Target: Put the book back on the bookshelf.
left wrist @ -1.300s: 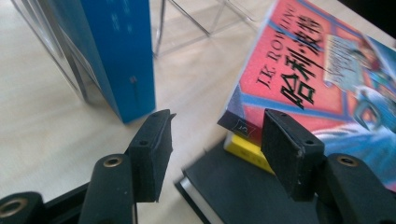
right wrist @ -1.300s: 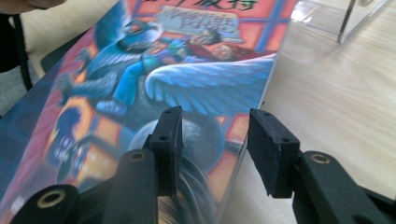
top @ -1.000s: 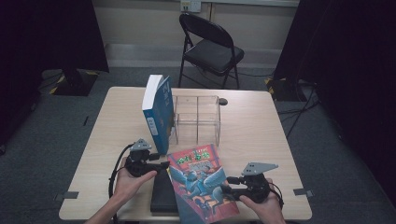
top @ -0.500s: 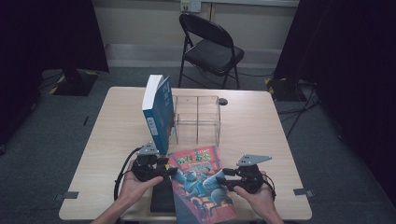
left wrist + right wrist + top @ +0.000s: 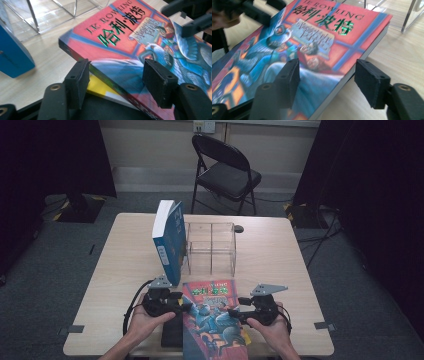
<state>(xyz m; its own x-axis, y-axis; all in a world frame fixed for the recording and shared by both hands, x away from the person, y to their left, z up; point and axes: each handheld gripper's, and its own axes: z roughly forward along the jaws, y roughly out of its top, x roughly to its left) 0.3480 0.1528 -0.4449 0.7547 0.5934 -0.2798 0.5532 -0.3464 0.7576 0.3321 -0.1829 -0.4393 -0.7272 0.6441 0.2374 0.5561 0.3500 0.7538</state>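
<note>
A red and blue illustrated paperback (image 5: 212, 312) lies at the table's front, its left side resting on a flat black item (image 5: 172, 335). My left gripper (image 5: 182, 307) is at the book's left edge. Its jaws have just been opening and straddle the spine (image 5: 110, 82) with a visible gap, open (image 5: 118, 80). My right gripper (image 5: 235, 312) is at the book's right edge and has just been opening too. One pad (image 5: 288, 75) hovers over the cover (image 5: 329, 32), the other (image 5: 372, 83) stands off the edge over the table, open (image 5: 328, 80).
A thick blue book (image 5: 170, 245) stands upright beside a clear acrylic divider rack (image 5: 212, 245) mid-table. A yellow strip (image 5: 100, 87) shows under the paperback. A small dark object (image 5: 239, 228) lies behind the rack. A folding chair (image 5: 227, 175) stands beyond the table.
The right hand has shifted left onto the book's right edge and its jaws have spread wider. The left hand has stayed at the book's left edge.
</note>
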